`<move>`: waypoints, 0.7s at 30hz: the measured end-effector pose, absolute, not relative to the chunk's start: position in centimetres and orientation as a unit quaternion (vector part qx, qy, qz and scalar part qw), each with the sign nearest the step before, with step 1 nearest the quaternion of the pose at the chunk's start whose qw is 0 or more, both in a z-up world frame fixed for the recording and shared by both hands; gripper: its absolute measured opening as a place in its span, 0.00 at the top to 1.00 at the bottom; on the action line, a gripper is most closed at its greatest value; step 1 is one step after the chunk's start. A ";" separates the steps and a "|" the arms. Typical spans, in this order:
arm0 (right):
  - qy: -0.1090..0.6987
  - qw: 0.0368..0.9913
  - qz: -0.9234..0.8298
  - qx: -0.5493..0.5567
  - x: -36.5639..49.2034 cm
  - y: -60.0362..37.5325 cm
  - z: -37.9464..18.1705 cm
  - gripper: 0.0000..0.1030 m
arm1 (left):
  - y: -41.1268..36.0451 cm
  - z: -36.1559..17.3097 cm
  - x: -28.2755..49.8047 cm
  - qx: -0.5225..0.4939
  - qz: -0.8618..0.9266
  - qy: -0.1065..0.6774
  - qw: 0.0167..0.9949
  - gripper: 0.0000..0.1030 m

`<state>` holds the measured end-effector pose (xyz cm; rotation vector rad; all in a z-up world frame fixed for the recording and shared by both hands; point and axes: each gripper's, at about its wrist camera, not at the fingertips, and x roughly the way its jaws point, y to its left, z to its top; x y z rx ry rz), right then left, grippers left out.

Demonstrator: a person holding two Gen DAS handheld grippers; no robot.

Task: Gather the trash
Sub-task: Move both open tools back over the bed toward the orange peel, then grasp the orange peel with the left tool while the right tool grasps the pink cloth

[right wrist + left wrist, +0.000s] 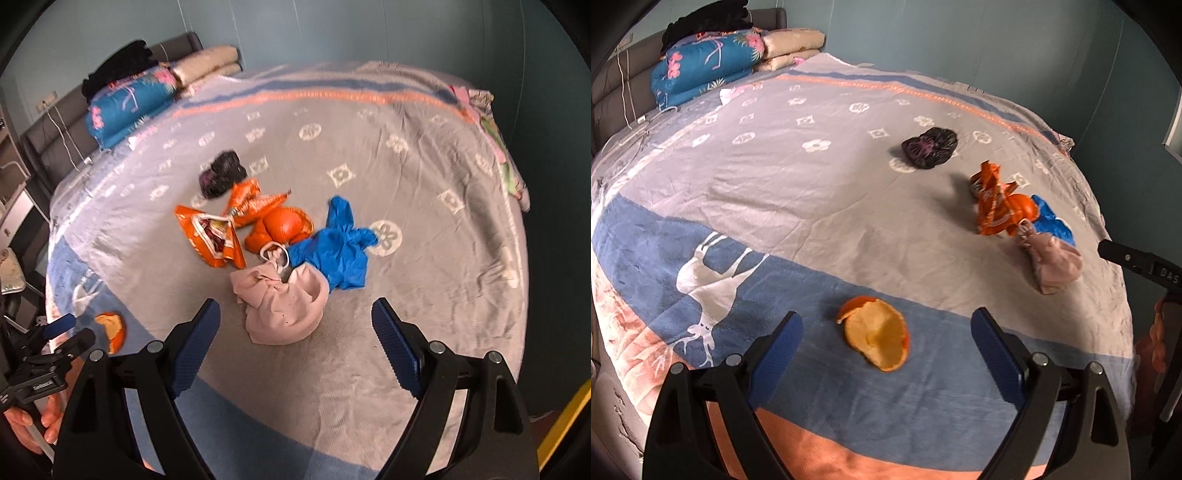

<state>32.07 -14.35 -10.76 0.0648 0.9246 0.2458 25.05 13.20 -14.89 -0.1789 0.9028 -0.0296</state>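
Left gripper (886,325) spread wide, empty, hovering over orange peel (877,338) lying on the bed (775,177) blanket's blue band. Right gripper (295,314) likewise spread, empty, above pink crumpled bag (284,306). Beyond: blue glove (336,251), orange wrappers (214,236), black bag (221,177), folded quilts (129,103) at the headboard.

The left gripper (886,328) tilts steeply downward, its blue-padded fingers (783,341) spread wide and gripping nothing. The right gripper (295,325) tilts down alike, fingers (397,350) wide apart and empty. A bare hand (26,424) holds the left gripper's handle
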 end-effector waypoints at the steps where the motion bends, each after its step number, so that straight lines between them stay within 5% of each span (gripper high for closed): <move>1: 0.451 0.885 0.116 0.029 32.5 -14.0 -11.3 0.22 | 13.5 -15.2 25.3 -0.090 -0.013 0.439 0.894 0.14; 21: 0.510 0.855 0.093 -0.004 37.0 -10.1 -18.0 0.25 | 13.5 -19.4 28.8 -0.122 -0.045 0.466 0.875 0.14</move>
